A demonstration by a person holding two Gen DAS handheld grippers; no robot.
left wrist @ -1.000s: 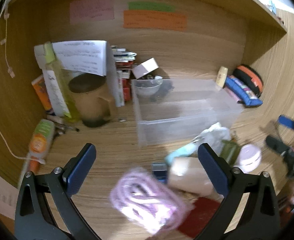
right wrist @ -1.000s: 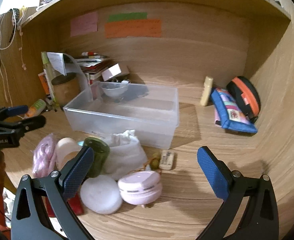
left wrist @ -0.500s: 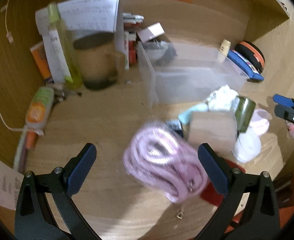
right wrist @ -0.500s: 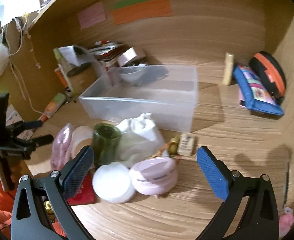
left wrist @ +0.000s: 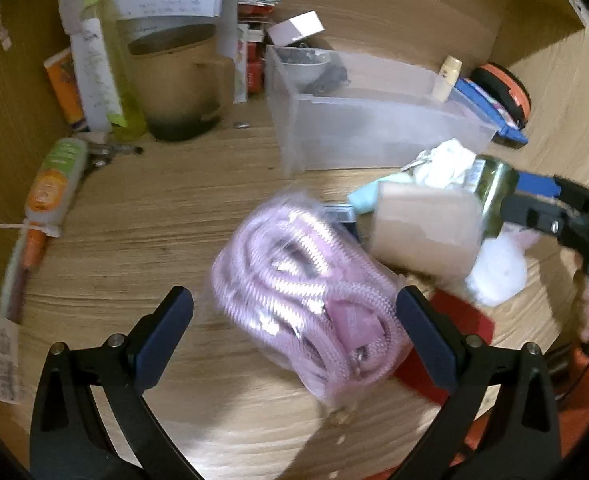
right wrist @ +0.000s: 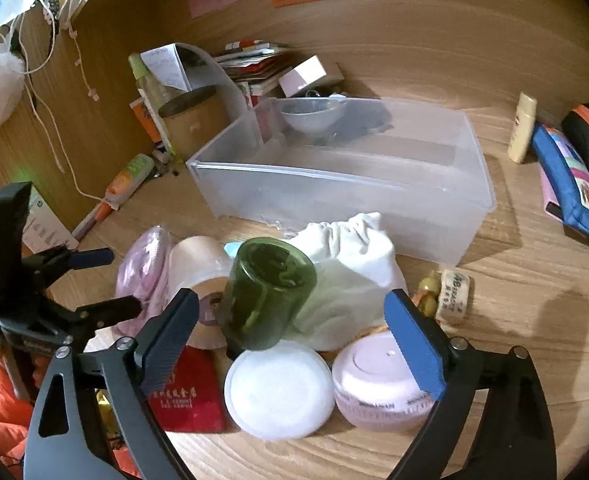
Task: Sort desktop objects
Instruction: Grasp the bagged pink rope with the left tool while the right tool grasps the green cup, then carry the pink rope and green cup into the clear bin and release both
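Both the left tool (left wrist: 294, 332) and the right tool (right wrist: 290, 328) are held apart, the bagged pink cord (left wrist: 306, 296) and the green jar (right wrist: 268, 294) lying on the table (left wrist: 142, 216) before the clear bin (right wrist: 346, 196)

Pale pink cord (left wrist: 310, 292), coiled, ribbed weave. Dark green jar (right wrist: 268, 294). White lid (right wrist: 279, 390); pink round case (right wrist: 380, 386). Red booklet (right wrist: 188, 398), gold lettering. Clear frosted bin (right wrist: 374, 200). Wood-grain bench (right wrist: 534, 300).
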